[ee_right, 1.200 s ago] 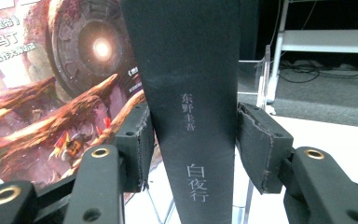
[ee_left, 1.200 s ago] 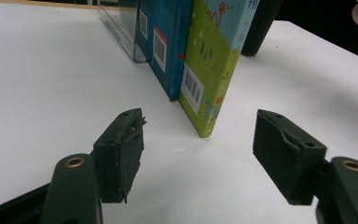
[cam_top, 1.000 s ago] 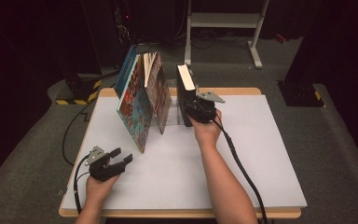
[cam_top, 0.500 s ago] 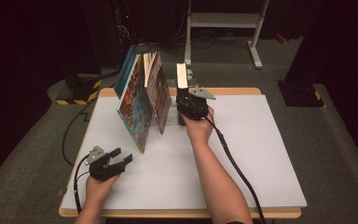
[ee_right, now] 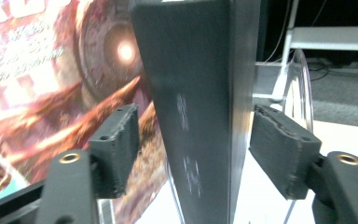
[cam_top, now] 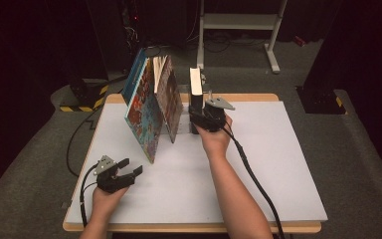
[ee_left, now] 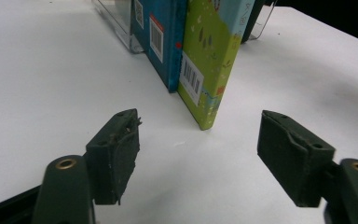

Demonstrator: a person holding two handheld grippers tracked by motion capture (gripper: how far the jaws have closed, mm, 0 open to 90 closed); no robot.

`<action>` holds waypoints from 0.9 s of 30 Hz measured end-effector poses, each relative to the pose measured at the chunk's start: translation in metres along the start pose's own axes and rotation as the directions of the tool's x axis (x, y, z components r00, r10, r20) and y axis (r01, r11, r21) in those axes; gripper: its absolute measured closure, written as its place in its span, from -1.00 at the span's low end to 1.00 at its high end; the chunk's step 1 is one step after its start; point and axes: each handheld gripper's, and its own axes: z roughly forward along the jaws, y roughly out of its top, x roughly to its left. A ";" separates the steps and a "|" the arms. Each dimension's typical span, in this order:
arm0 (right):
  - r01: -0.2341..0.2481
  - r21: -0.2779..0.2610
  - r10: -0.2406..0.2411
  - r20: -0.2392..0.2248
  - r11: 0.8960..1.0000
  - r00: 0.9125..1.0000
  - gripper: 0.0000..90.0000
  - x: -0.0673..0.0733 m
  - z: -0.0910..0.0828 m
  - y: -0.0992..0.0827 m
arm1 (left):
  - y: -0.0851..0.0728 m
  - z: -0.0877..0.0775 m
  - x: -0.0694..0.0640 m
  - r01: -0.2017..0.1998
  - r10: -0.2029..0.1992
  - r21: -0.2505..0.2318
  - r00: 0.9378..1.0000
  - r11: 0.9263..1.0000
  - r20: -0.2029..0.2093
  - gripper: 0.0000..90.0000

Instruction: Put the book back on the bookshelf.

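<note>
A: The black book (cam_top: 195, 89) stands upright on the white table (cam_top: 278, 164) at the right end of the row, apart from the leaning picture books (cam_top: 151, 107), in the high view. The right gripper (cam_top: 202, 118) sits at its near lower edge. The left gripper (cam_top: 124, 172) rests near the front left of the table, well apart from everything.

B: And compared with the frame a second back?

A: The right hand has barely shifted and the book stands where it stood. The right jaws have just been opening, with the book between them. The left has only spread a touch wider.

B: The left gripper view?

A: Its jaws stand wide with nothing between them, just bare table. Ahead, the green book (ee_left: 209, 60) and the blue book (ee_left: 161, 39) stand with barcodes facing the camera.

B: The right gripper view?

A: The black book (ee_right: 200, 107) fills the gap. The left pad (ee_right: 116, 149) stands clear of the cover; the right pad (ee_right: 282, 144) is just beside the far edge, whether touching I cannot tell. I read it as released, not clamped. A clear stand (ee_right: 300, 88) shows behind the book, and the red cover (ee_right: 56, 70) of a leaning book lies to its left.

B: What could go wrong?

A: With no grip, the book stands on its own narrow bottom edge. If a pad drags the cover while drawing back, it could tip towards the leaning books or fall flat
</note>
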 end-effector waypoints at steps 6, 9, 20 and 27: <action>0.024 0.042 -0.022 -0.043 0.999 0.999 -0.32 -0.011 -0.033 -0.020 | 0.001 0.001 -0.002 -0.039 0.039 -0.003 0.999 0.999 -0.025 -0.47; 0.044 0.058 -0.041 -0.042 0.997 0.998 -0.34 -0.021 -0.059 -0.038 | 0.001 0.001 -0.004 -0.043 0.043 -0.004 0.999 0.999 -0.032 -0.51; 0.050 0.130 -0.060 0.077 0.990 0.995 -0.47 -0.084 -0.166 -0.115 | 0.004 0.000 -0.016 -0.098 0.100 0.038 0.994 0.994 -0.036 -0.60; -0.024 0.153 -0.002 0.164 0.988 0.987 -0.57 -0.113 -0.205 -0.137 | 0.000 -0.007 -0.003 -0.051 0.057 0.064 0.994 0.997 -0.095 -0.66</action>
